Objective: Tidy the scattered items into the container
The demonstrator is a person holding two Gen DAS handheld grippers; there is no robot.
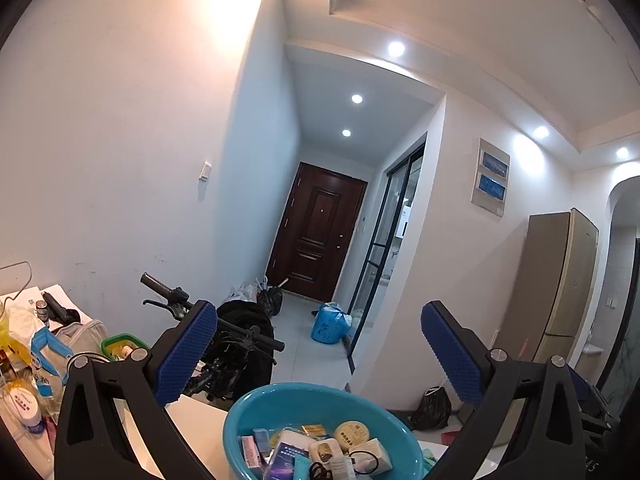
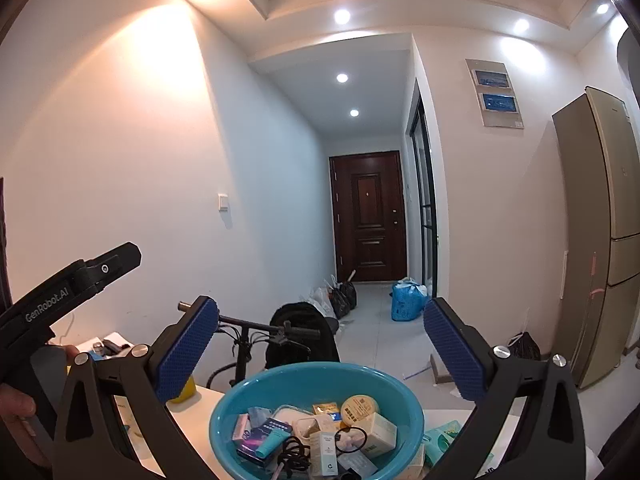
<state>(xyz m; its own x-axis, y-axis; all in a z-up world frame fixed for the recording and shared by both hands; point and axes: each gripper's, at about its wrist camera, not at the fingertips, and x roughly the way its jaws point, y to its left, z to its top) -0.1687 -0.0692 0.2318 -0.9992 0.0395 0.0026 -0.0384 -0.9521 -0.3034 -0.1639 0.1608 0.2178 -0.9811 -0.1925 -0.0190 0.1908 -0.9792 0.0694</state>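
basin fill: blue basin (image 2: pixel 228 416) is already holding boxes, a round tin (image 2: pixel 360 406), black hair ties — most items are sitting inside.
left over: clutter left of basin (image 1: pixel 44 356) is still waiting, by my judgement.
tools: left gripper (image 1: pixel 320 356) and right gripper (image 2: pixel 322 350) are hanging above the basin, jaws wide apart, gripping nothing.
room: table edge is running just behind the basin — open floor beyond.

A brown door (image 2: pixel 368 216) stands at the end of the hall, at 12 o'clock. On the floor near it, a blue bag (image 2: pixel 406 300) sits at 1 o'clock and black bags (image 2: pixel 344 296) at 11 o'clock. A bike (image 1: pixel 224 332) with a black bag hung on it leans at 10 o'clock. A tall fridge (image 2: pixel 600 232) stands at 3 o'clock. A white switch (image 2: pixel 223 202) is on the left wall. Small round lights (image 2: pixel 342 16) glow in the ceiling.
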